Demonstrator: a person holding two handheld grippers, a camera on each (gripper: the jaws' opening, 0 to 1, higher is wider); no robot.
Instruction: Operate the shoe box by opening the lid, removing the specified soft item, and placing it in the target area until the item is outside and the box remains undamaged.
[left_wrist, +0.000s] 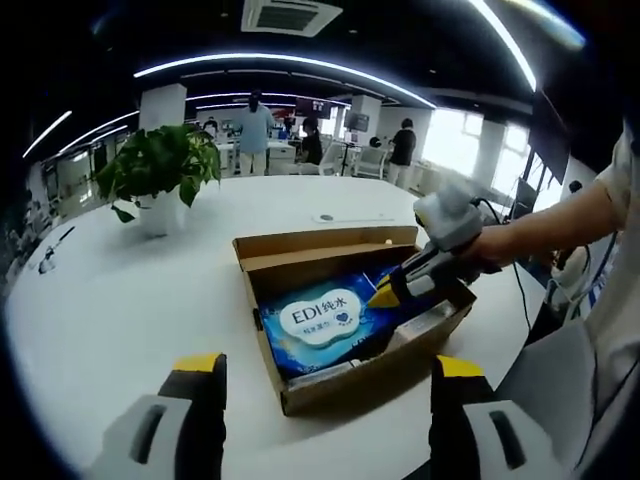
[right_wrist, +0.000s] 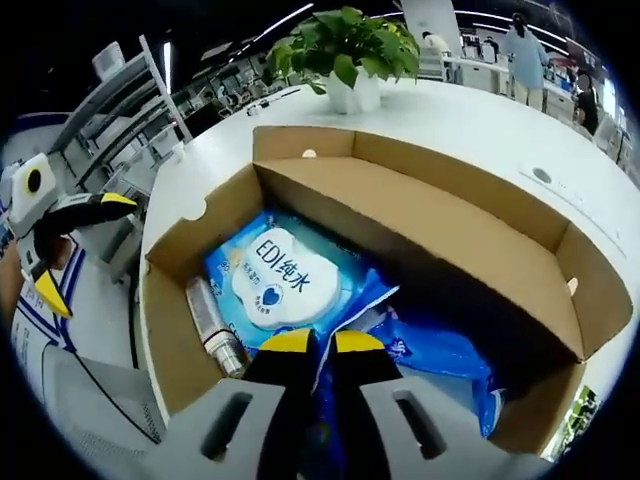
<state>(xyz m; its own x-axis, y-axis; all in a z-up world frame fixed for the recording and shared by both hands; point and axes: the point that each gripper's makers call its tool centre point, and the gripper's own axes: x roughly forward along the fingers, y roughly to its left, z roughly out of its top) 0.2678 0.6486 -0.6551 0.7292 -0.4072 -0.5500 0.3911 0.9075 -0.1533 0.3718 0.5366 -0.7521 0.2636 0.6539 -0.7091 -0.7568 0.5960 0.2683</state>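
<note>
Table (left_wrist: 120, 300) bears the open shoe box (right_wrist: 440, 225). Wipes pack (right_wrist: 285, 275) lies inside — your right tongs (right_wrist: 322, 343) clenched on its edge. Left tongs (left_wrist: 325, 380) released, hovering. A hard pull may tear the film or drag the box.

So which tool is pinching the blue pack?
The right tool, reaching into the box: its yellow tips are shut on the blue pack. The left tool hangs open outside the box.
</note>
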